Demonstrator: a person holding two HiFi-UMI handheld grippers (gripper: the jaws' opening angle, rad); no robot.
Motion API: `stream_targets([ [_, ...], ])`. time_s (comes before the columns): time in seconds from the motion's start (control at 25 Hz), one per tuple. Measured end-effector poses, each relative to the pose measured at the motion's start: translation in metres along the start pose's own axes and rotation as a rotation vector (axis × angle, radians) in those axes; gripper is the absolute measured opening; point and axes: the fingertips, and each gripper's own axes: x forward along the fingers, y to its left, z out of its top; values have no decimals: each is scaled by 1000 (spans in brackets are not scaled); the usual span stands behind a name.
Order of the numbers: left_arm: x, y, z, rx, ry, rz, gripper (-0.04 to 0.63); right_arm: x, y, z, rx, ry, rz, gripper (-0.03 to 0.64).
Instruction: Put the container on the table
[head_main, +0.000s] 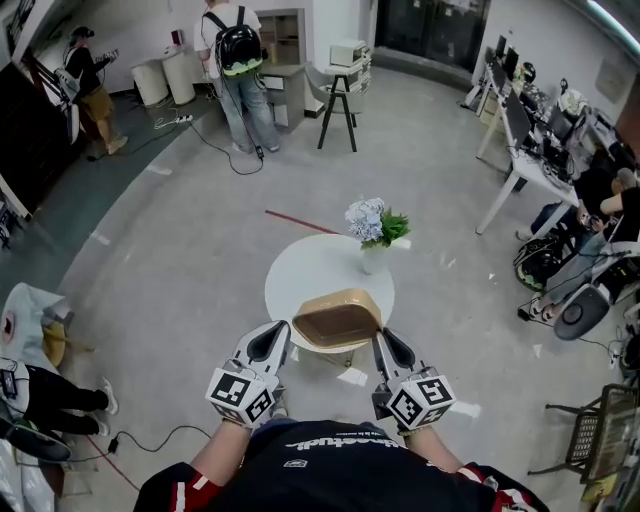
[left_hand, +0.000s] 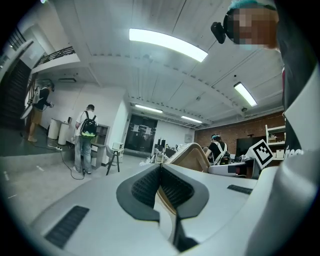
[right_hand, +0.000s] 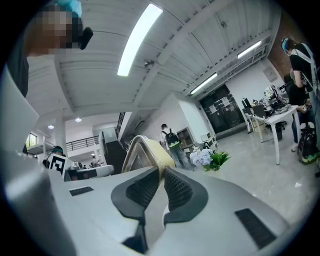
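Note:
A tan, shallow rectangular container (head_main: 337, 320) hangs just over the near edge of the round white table (head_main: 300, 270). My left gripper (head_main: 285, 330) is shut on the container's left rim, and my right gripper (head_main: 380, 336) is shut on its right rim. In the left gripper view the jaws (left_hand: 161, 172) pinch the thin tan wall of the container (left_hand: 192, 156). In the right gripper view the jaws (right_hand: 161, 175) clamp the opposite wall of the container (right_hand: 142, 152). The container's underside is hidden.
A white vase with pale blue flowers (head_main: 373, 228) stands on the table's far right side. A person with a backpack (head_main: 238, 70) and a black stool (head_main: 338, 110) are at the back. Desks with seated people (head_main: 600, 200) line the right. Bags (head_main: 30, 320) lie at the left.

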Motion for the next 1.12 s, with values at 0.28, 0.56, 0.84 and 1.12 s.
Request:
stream_targets([
  [0.28,17,86,30,9,-1,-67,23,78,36,7,0,-27,-52,54],
  [0.56,43,144,47,21,11,-133,23,134,47,14,15,-59,-112,54],
  [0.84,49,192,51,21,25,-214,23,174,71,7,11,-88,-182,54],
  [1.12,56,210,45,7,35,-242,23,188,75,1,2,-94,-217,54],
])
